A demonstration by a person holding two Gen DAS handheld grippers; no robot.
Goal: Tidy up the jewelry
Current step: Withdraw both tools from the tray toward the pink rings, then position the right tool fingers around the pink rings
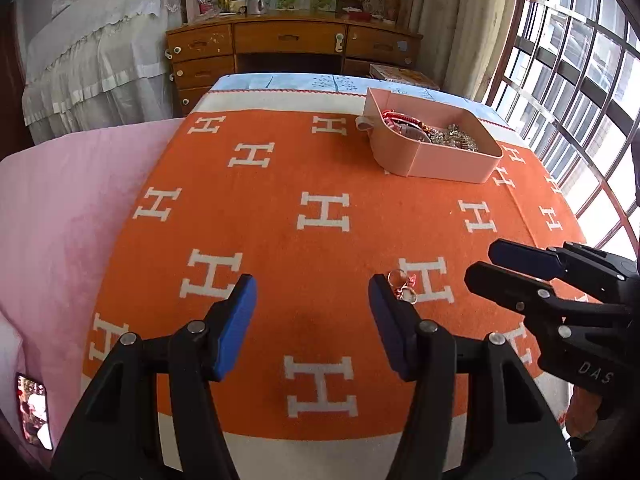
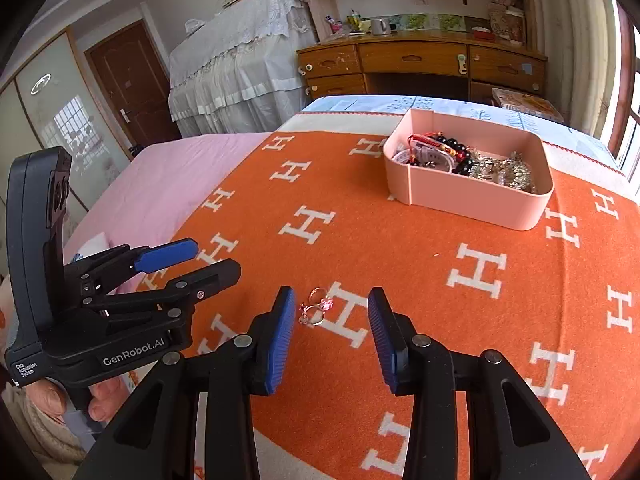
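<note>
Right wrist view: we hold both grippers, right gripper [image 2: 330, 340] and left gripper [image 1: 312, 322], fingers released and empty, over small rings [image 2: 315, 308] on the bed's orange blanket [image 2: 400, 280], well short of the pink box [image 2: 472, 200]. Soft fabric could let them slip from a pinch.

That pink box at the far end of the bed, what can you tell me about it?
The pink box is a shallow, open-topped rectangular tray with rounded corners, seemingly matte plastic. A divider wall splits it into compartments. It sits flat on the orange blanket and holds red cords, dark beads and silvery sparkling jewelry. A small loop tab sticks out on one end. Neither tool touches it.
</note>
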